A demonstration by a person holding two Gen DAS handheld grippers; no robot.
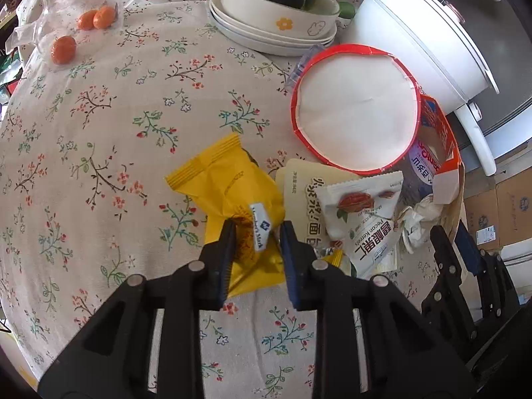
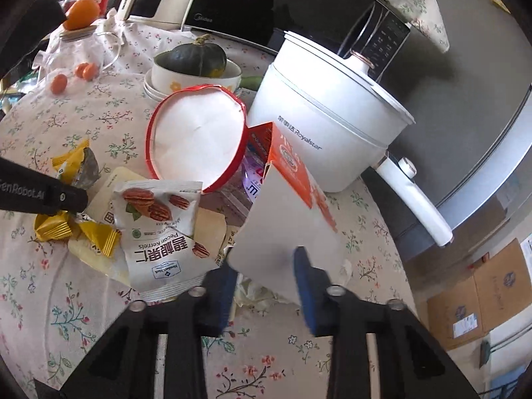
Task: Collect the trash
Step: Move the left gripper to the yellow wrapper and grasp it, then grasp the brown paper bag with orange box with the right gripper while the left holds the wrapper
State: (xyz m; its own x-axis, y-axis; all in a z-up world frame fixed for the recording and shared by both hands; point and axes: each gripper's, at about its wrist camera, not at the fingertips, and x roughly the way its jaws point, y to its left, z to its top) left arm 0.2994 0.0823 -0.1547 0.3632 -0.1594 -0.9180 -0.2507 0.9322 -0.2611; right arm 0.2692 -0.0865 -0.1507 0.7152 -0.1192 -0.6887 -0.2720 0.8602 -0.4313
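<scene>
Left hand-held gripper [image 1: 256, 229] first, left wrist view: jaws narrow and clamped on the yellow wrapper [image 1: 239, 199], pads biting its crumpled near end. Take the red-rimmed round lid [image 1: 357, 109] as landmark. The wrapper lies on the table [image 1: 99, 133] just below-left of that lid, long axis running from your gripper up and left, crimped seal pointing away from you. Right of it, the pecan kernels packet [image 1: 362, 212] overlaps a cream flat packet [image 1: 299, 199], both below the lid. Crumpled tissue [image 1: 419, 219] sits below-right of the lid, beside the orange carton [image 1: 439, 139]. Your right hand-held gripper [image 1: 455, 236] shows at the frame's right edge, by the carton.

Right wrist view: right hand-held gripper [image 2: 266, 262] is narrow, with the carton's white flap [image 2: 282, 219] between the jaws; the left pad is tucked behind the flap edge, so you look clamped on it, though contact on that side is partly hidden. The orange carton [image 2: 299, 173] lies against the lid's [image 2: 196, 139] right rim, open mouth facing the lid, long axis running from your gripper up toward the white pot [image 2: 326, 126]. Pecan packet [image 2: 159, 226] is below the lid, print upside down to you, top seal toward the lid.

Step, as I read it: both grasps made, nothing lifted yet. Next move: lift the wrapper clear, steady the carton by its flap, and feed the wrapper into the carton mouth if that's your bin. Watch the flap bending.
</scene>
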